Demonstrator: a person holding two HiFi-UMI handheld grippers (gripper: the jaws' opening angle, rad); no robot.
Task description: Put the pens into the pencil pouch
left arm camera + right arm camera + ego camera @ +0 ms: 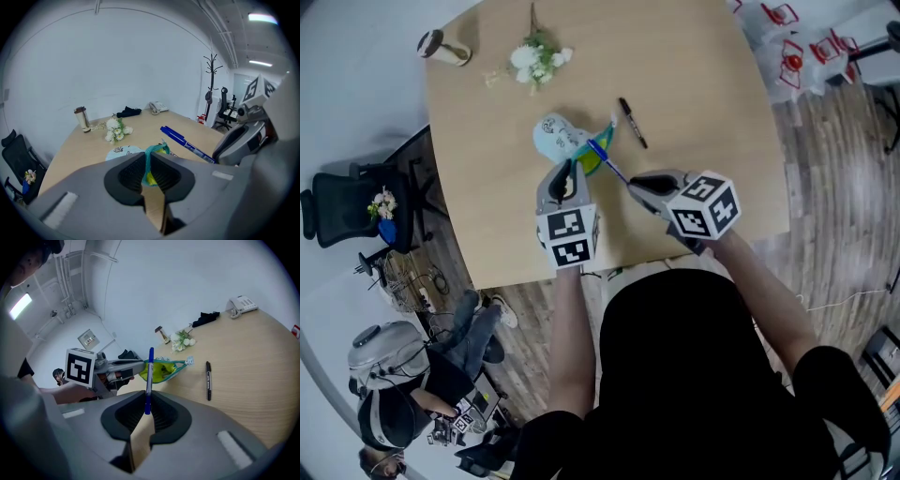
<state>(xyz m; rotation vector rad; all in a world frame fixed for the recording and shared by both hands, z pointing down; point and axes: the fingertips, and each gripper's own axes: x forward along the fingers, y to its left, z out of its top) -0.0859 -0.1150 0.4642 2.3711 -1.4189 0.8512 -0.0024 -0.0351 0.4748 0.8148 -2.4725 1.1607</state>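
A light blue pencil pouch [563,137] with a yellow-green lining lies near the middle of the table. My left gripper [565,176] is shut on its teal rim [151,154] and holds the mouth [161,370] open. In my right gripper [634,183], shut on it, a blue pen [607,160] points its far end at the pouch opening. The same blue pen [149,378] stands up from the jaws in the right gripper view and crosses the left gripper view as a blue pen [187,144]. A black pen [632,122] lies loose on the table right of the pouch.
A bunch of white flowers [534,59] and a lying cup [442,48] sit at the table's far side. A black cloth [128,112] and a phone [158,107] rest near the far edge. Office chairs [342,208] stand left of the table [712,112].
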